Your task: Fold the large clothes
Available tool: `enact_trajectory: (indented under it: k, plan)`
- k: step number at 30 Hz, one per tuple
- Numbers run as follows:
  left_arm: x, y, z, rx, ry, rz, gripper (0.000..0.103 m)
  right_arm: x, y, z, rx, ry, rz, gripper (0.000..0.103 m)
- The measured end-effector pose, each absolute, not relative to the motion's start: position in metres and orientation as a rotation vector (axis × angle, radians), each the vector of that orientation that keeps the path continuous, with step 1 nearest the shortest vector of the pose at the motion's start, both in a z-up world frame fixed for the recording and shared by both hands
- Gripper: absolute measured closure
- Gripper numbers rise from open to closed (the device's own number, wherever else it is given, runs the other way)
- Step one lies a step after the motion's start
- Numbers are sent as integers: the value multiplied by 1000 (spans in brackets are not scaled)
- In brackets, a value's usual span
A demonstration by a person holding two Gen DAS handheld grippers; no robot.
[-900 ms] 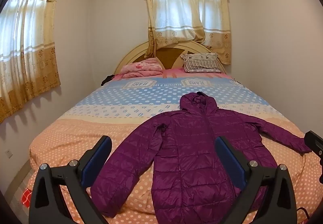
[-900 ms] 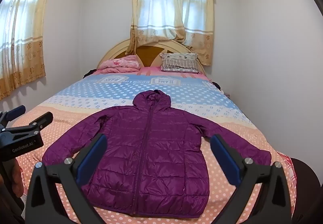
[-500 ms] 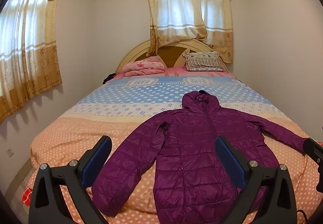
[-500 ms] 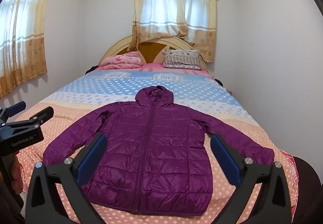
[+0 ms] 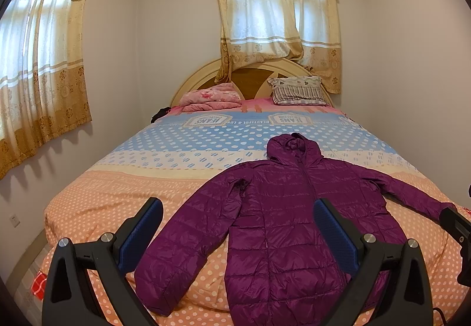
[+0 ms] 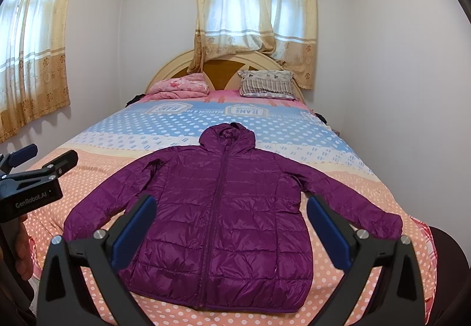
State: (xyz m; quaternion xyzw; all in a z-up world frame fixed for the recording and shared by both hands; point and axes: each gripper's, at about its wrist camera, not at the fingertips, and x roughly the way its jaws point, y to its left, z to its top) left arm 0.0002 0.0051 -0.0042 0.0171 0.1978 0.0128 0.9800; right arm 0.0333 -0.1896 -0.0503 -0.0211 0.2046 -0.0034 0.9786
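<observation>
A purple hooded puffer jacket (image 5: pixel 282 214) lies flat, zipped, front up, on the bed, sleeves spread to both sides, hood toward the headboard. It also shows in the right wrist view (image 6: pixel 217 208). My left gripper (image 5: pixel 238 231) is open and empty, held above the near edge of the bed over the jacket's left sleeve and hem. My right gripper (image 6: pixel 231 231) is open and empty, held above the jacket's lower body. The left gripper also shows at the left edge of the right wrist view (image 6: pixel 32 155).
The bed (image 5: pixel 123 187) has a peach, white and blue dotted cover. A folded pink blanket (image 5: pixel 209 96) and a striped pillow (image 5: pixel 297 90) lie by the headboard. White walls flank the bed; curtained windows (image 5: pixel 276 23) stand behind and at the left.
Both grippers have drifted slightly, so the jacket sits a little lower and nearer in each view. The jacket itself has not moved. Both grippers stay open.
</observation>
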Motion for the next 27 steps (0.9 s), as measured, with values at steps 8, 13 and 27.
enact_trajectory:
  k: [8, 13, 27]
  plan:
    - [0, 7, -2, 30, 397, 26, 1, 34, -188, -50, -43, 414, -6, 0]
    - [1, 7, -1, 31, 397, 27, 1, 33, -187, -52, -44, 416, -5, 0]
    - [1, 9, 2, 26, 396, 31, 1, 33, -185, -55, -39, 420, 4, 0]
